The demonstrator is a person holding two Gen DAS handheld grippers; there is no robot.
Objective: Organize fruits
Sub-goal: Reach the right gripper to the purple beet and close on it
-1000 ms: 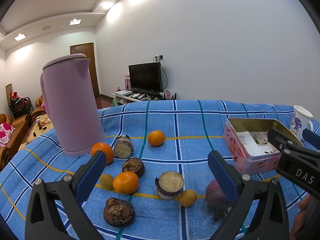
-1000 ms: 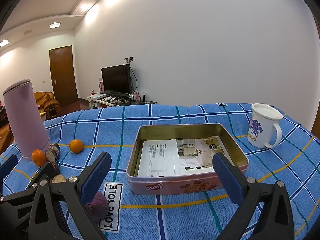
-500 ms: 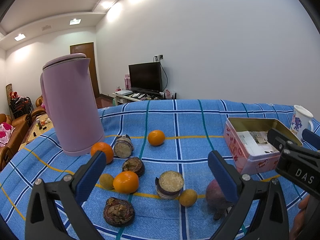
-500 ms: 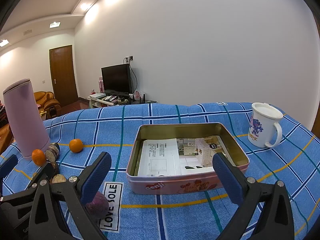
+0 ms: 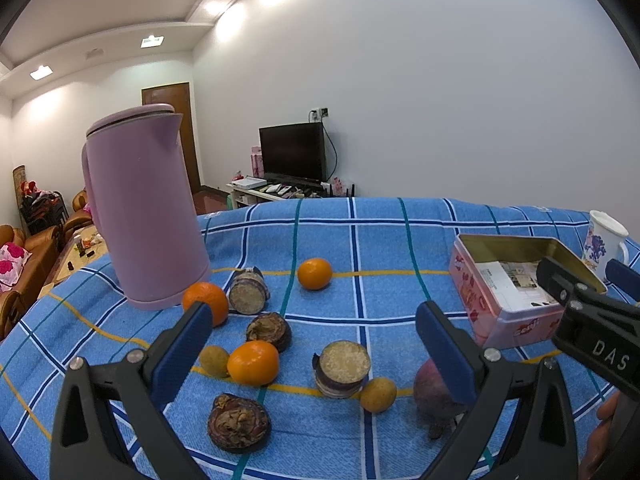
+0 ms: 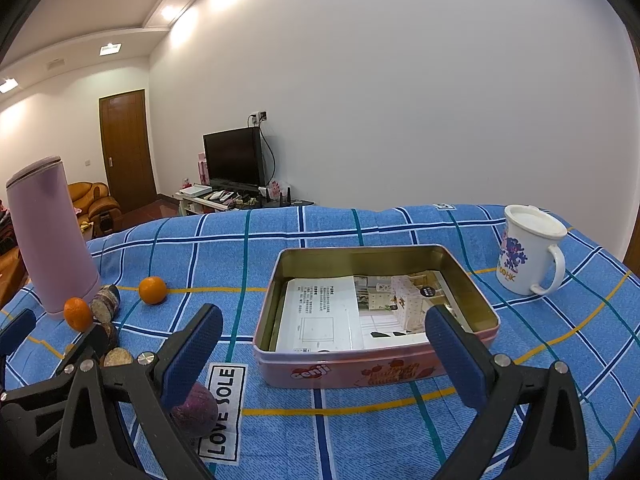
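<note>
Fruit lies scattered on the blue checked cloth (image 5: 360, 240): three oranges (image 5: 253, 362), halved purple fruits (image 5: 342, 367), small yellow fruits (image 5: 378, 394) and a reddish-purple fruit (image 5: 430, 386). My left gripper (image 5: 316, 348) is open and empty, hovering above them. A pink tin (image 6: 376, 320) with papers inside stands to the right. My right gripper (image 6: 324, 346) is open and empty, just in front of the tin. The reddish-purple fruit (image 6: 196, 410) lies under its left finger.
A tall pink kettle (image 5: 144, 208) stands at the left behind the fruit. A white mug (image 6: 528, 250) stands at the right of the tin. A "LOVE SOLE" label (image 6: 224, 408) is on the cloth. A TV and sofa are beyond the table.
</note>
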